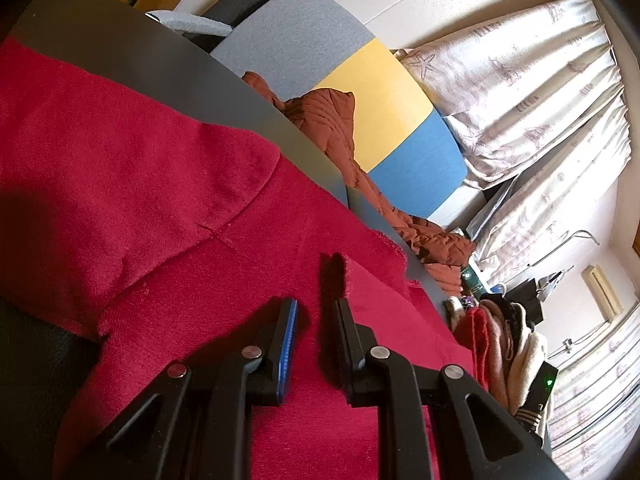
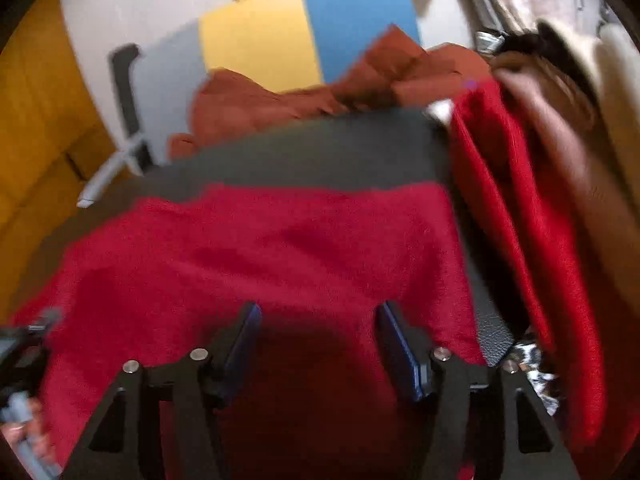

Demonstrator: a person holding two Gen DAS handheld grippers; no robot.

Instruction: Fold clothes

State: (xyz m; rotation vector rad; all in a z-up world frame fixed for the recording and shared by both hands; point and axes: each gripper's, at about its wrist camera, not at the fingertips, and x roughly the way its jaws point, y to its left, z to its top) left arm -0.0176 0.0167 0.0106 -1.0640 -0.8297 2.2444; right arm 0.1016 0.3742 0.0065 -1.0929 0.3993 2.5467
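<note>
1. Left gripper (image 1: 316, 308): nearest the lens in the left wrist view, 2 black fingers with blue pads, a narrow gap between them. Nothing pinched that I can see; it hangs just above the cloth, probably placed to take a fold or an edge.

2. Right gripper (image 2: 318, 312): fingers spread wide, empty, poised low over the cloth. The picture is blurred, so contact with the fabric cannot be told.

3. Red sweater (image 1: 168, 184): the task's thing. It lies spread on the grey table (image 1: 132, 60), one layer lapped over another with a seam and a hemmed edge showing. Whether that overlap is a fold made on purpose or just how it fell, I cannot say.

4. Second red cloth (image 2: 516, 216): hangs at the table's right side in the right wrist view, beside a heap of pale and dark clothes (image 2: 568, 80), likely a pile kept within reach.

5. Rust-brown quilted cloth (image 1: 328, 120): bunched behind the table's far edge, against a chair back (image 1: 384, 120) in grey, yellow and blue.

6. Patterned curtains (image 1: 540, 80): drawn, daylight behind.
</note>
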